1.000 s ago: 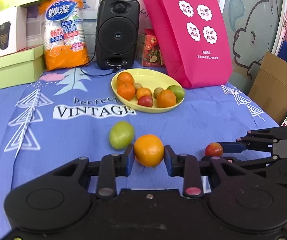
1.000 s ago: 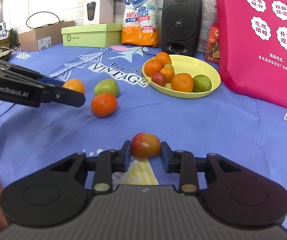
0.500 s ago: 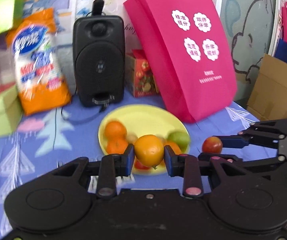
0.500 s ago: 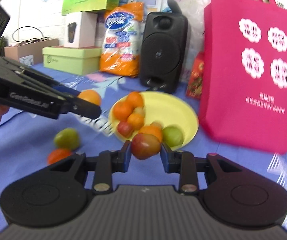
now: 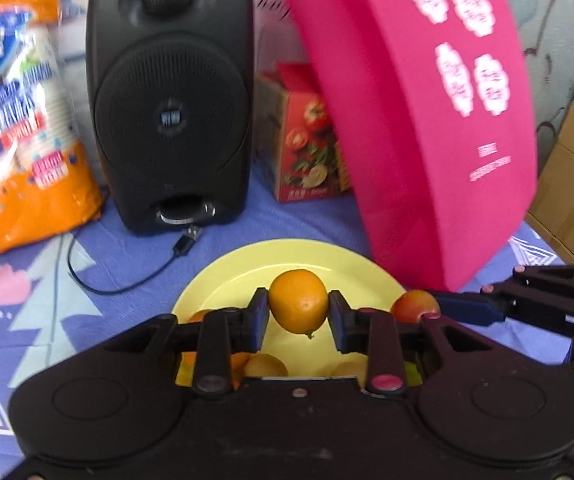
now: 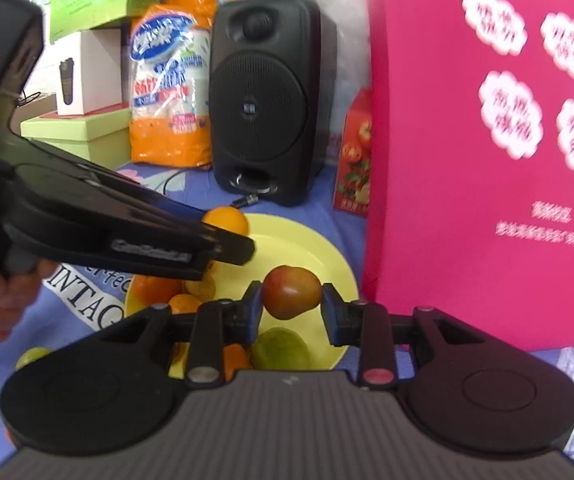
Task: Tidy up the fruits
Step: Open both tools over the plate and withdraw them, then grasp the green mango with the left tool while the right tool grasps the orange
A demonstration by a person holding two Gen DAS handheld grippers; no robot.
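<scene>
Left wrist view shows the left gripper [image 5: 298,316] clamped on a round orange citrus fruit [image 5: 298,301], held above the shallow yellow plastic plate [image 5: 247,268], while the right gripper [image 6: 292,307] pinches a red-green plum-like fruit [image 6: 292,292] over the same plate's right side. Delivery appears to be the step in hand; next, each fruit likely needs lowering onto bare plate, clear of the fruits lying there, before the jaws part.

Speaker [image 5: 171,96] stands behind plate [image 5: 239,268], bag [image 5: 419,120] to its right.
</scene>
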